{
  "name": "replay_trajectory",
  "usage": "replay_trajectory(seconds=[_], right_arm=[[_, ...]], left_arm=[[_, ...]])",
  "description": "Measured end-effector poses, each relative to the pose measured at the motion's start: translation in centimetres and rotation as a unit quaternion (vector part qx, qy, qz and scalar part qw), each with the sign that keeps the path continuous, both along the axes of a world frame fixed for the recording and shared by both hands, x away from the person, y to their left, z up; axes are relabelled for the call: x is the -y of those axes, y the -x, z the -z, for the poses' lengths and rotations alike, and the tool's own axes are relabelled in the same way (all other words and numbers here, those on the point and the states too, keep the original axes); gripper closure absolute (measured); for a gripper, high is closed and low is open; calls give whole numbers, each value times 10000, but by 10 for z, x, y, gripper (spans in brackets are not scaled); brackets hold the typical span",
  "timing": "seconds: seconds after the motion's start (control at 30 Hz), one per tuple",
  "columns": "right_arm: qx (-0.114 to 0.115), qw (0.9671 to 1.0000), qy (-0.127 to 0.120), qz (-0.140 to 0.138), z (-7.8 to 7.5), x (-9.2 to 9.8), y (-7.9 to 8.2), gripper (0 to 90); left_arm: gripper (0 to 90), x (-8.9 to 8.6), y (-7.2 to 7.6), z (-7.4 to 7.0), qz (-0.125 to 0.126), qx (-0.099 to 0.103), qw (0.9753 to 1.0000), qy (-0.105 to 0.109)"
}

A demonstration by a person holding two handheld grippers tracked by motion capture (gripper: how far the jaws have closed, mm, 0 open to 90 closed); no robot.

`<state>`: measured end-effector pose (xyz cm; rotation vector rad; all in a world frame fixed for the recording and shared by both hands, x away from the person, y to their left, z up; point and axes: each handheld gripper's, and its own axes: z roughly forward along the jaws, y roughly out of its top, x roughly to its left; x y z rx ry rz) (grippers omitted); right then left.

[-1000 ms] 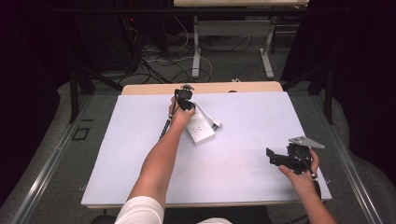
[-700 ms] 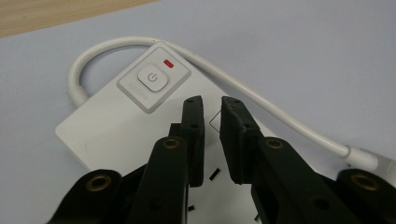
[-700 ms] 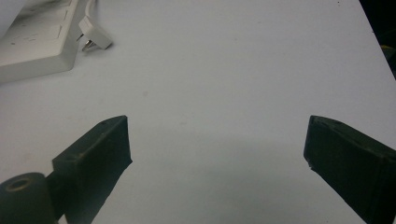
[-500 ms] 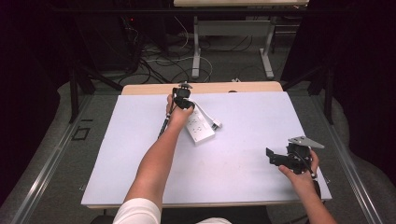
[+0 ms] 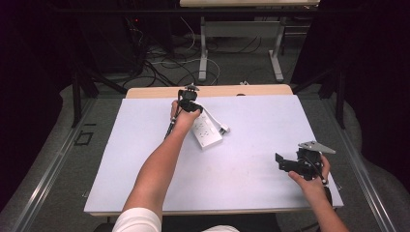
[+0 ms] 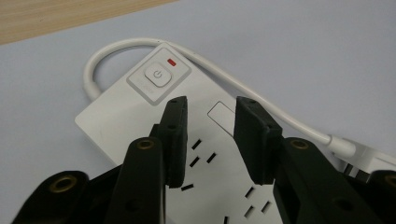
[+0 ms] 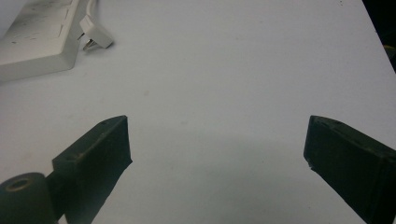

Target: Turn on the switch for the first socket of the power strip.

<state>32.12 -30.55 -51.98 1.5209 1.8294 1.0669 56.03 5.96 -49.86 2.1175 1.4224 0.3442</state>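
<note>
Left gripper view: power strip (image 6: pixel 187 154) (power-symbol button (image 6: pixel 158 74))

A white-topped table (image 5: pixel 251 145) carries a white power strip (image 5: pixel 207 133), its cord (image 6: pixel 261 100) and plug (image 7: pixel 95 37).

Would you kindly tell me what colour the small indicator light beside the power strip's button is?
Red; the indicator light on the white power strip shows best in the left gripper view.

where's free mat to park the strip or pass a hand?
Free: the mat's left half, from the left forearm out to its edge, and the stretch between the power strip and the right hand-held gripper. Crowded: the far middle, where the left hand-held gripper, cable and plug cluster.
</note>
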Motion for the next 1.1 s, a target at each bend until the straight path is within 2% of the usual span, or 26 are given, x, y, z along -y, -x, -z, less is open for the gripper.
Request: replay_trajectory(seconds=[0.2,0.3,0.63,0.83,0.97,1.1], right_arm=[[20,10000,9,-1,0,1,0,66],[30,10000,13,-7,-1,0,0,66],[61,10000,47,-31,-1,1,1,66],[53,10000,59,-17,-2,0,1,66],[59,10000,45,-31,-2,0,1,66],[61,10000,49,-21,-2,0,1,66]], left_arm=[[606,-1,3,-5,79,110,9999,-10],[549,-2,5,-9,93,150,9998,-36],[468,-5,14,-22,179,272,9994,74],[451,-8,20,-31,265,367,9989,88],[438,-10,24,-36,459,568,9973,67],[428,-15,28,-42,513,565,9970,126]])
